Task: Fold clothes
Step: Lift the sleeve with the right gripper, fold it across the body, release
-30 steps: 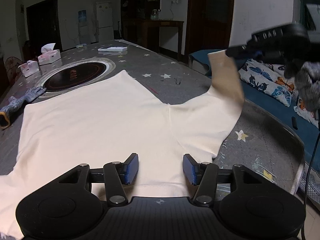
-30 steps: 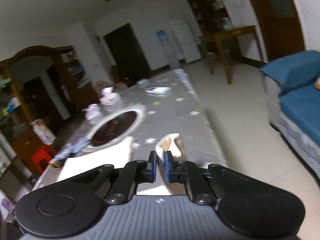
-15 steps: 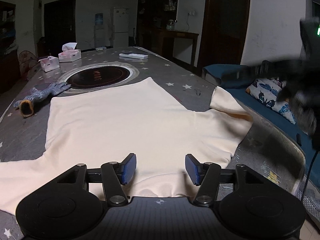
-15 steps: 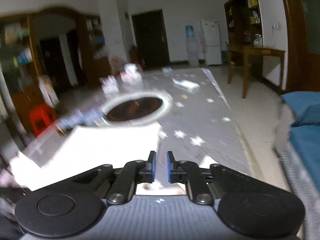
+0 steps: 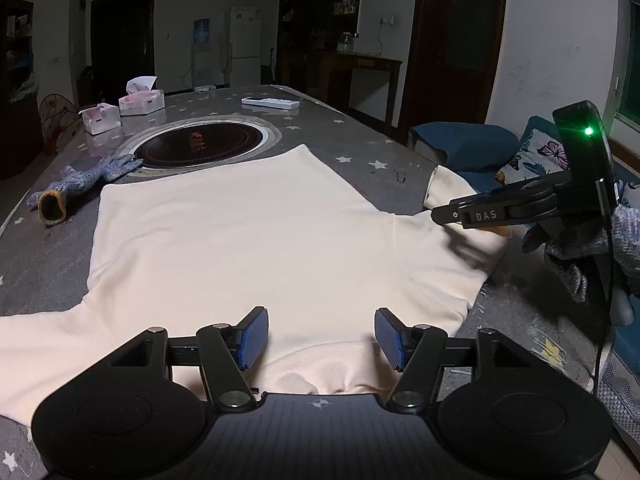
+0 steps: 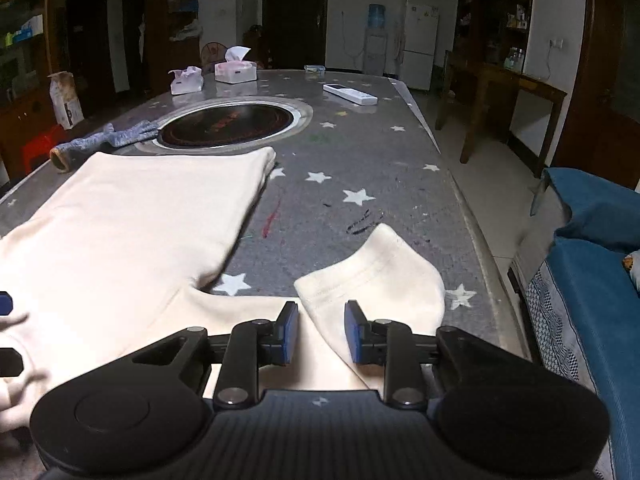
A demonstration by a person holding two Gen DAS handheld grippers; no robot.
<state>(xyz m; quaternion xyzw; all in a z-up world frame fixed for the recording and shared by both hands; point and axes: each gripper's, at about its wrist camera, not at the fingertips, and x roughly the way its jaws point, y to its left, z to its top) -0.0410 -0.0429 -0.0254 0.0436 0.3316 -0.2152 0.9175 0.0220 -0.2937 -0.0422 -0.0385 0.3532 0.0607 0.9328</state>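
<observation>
garment: cream shirt (image 5: 256, 240) spread flat on the starred table (image 6: 360, 152), body unfolded | left gripper (image 5: 320, 334): jaws wide apart over the collar edge, nothing held | right gripper (image 6: 318, 334): jaws apart, empty, sleeve (image 6: 376, 280) lying just ahead between them | step judged: sleeve arranging; a grip on the sleeve cuff is called for before any fold inward

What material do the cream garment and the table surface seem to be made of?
Cream garment: probably a soft knit such as cotton jersey or fleece; matte, with a stitched cuff hem visible in the right wrist view. Table surface: grey with printed stars under a glossy layer, perhaps glass or plastic, since it reflects light.
</observation>
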